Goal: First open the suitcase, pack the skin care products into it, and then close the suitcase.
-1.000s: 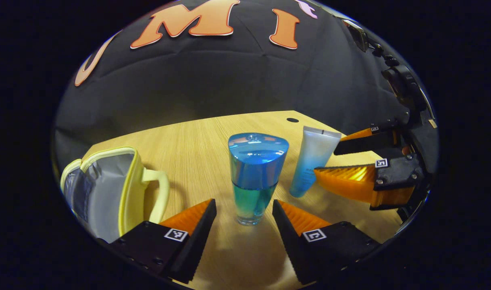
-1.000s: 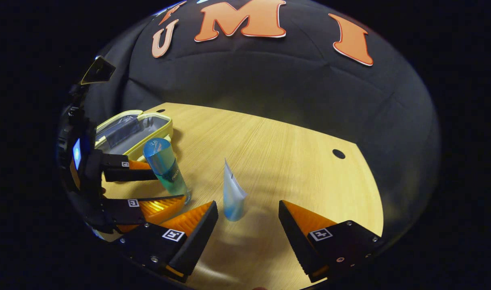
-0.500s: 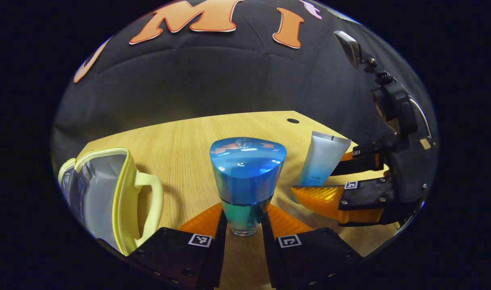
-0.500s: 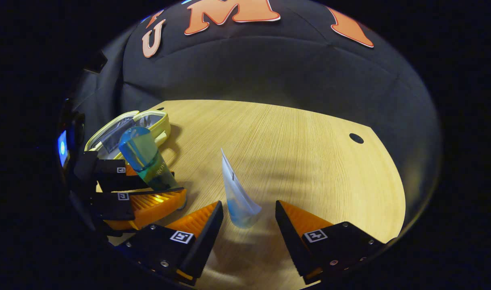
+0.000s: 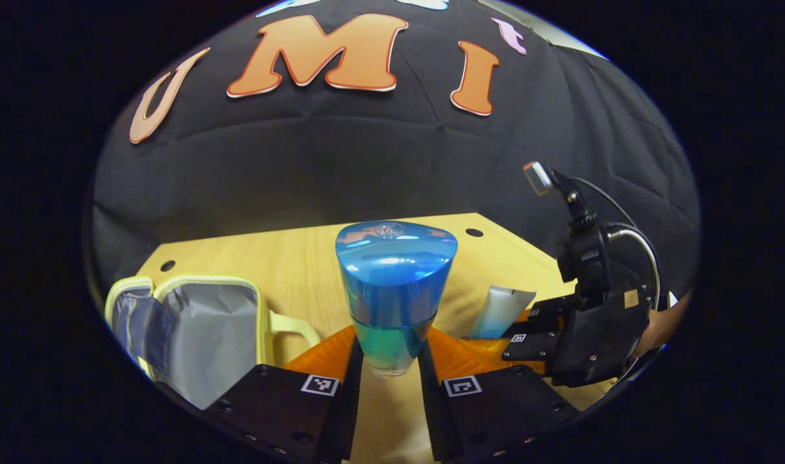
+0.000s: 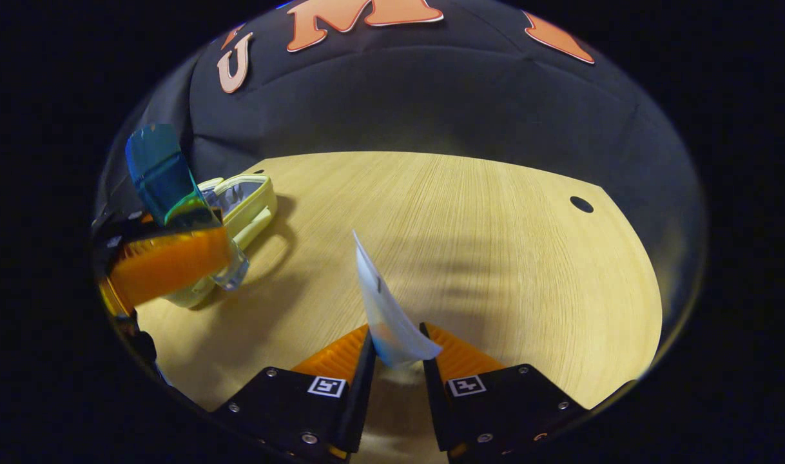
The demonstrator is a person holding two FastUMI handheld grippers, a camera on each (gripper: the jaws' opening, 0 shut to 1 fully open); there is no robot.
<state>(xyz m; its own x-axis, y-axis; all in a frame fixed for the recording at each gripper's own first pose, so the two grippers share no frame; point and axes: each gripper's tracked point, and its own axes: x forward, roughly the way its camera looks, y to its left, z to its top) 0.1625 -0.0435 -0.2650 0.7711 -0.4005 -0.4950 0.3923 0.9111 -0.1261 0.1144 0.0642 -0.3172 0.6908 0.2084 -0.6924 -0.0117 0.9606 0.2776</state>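
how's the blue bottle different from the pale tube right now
The blue-capped glass bottle is wide, rigid and see-through with teal liquid; the pale white-to-blue plastic tube is flat, soft and opaque. The bottle is raised above the wooden table; the tube sits low near it. Shared: each is upright and pinched in a claw.

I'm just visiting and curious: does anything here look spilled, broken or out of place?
Nothing stands out. The left claw is shut on the blue bottle, upright with no spill; the right claw pinches the white tube. The yellow case lies open on the wooden table.
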